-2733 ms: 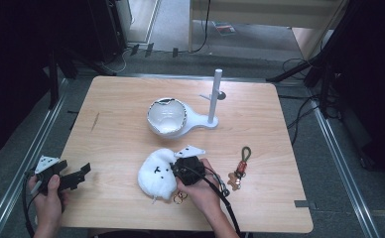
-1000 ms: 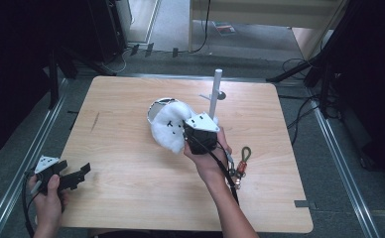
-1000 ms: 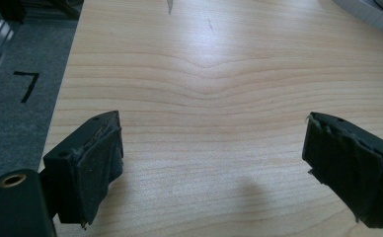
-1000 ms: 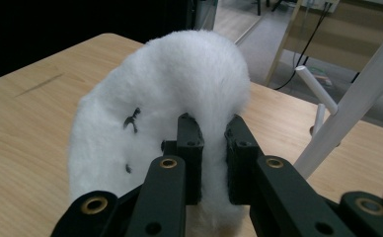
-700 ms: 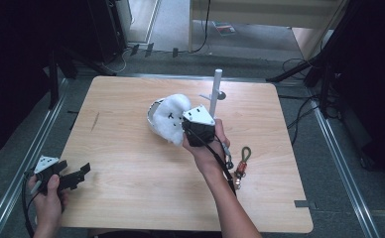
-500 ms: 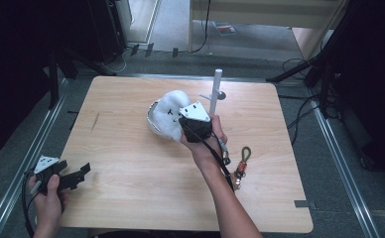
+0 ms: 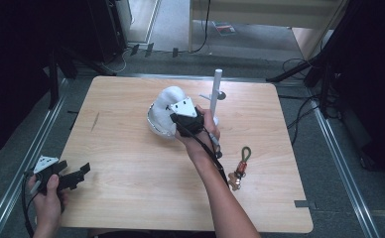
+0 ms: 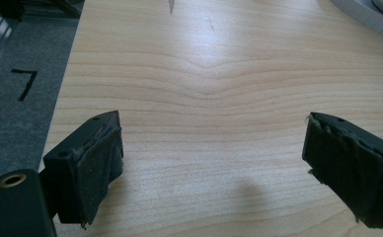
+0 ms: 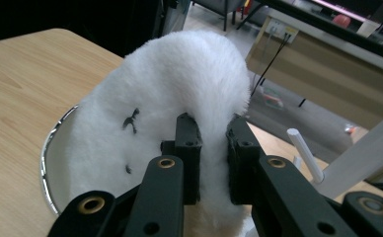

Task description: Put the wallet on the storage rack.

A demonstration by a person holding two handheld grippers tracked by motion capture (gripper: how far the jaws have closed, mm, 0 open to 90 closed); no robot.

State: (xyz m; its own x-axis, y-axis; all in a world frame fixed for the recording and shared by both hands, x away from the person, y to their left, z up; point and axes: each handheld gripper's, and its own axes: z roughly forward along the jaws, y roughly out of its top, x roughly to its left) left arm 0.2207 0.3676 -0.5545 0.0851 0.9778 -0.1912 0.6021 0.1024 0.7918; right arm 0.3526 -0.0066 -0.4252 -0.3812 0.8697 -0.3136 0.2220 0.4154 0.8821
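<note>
Jaws of the right gripper [image 7: 173, 120] are clamped on the white plush toy [image 7: 164, 101]; jaws of the left gripper [image 7: 84, 171] stand wide apart with nothing between them.

High view: the plush toy hangs from the right gripper directly over the white bowl [image 7: 157, 128], near the middle of the tabletop [image 7: 131, 163], and covers most of it. A white upright post [image 7: 215, 91] stands just to the right of the hand. A keyring with a green loop [image 7: 240, 166] lies apart, nearer the right edge. The left gripper is low at the near-left corner, well away from the bowl, so the right hand is the one that matters here.

Left gripper view: bare wood between the open jaws, and a sliver of the bowl rim [image 8: 364, 19] at the top right corner, far off.

Right gripper view: the jaws pinch a narrow fold of the plush toy [image 9: 165, 98], its bulk ahead of and above them, long axis roughly upright. The bowl's chrome rim [image 9: 49, 153] curves below and to the left, so the toy sits over the bowl opening. Likely next move: straight down, then release. Watch for the toy catching on the rim.
</note>
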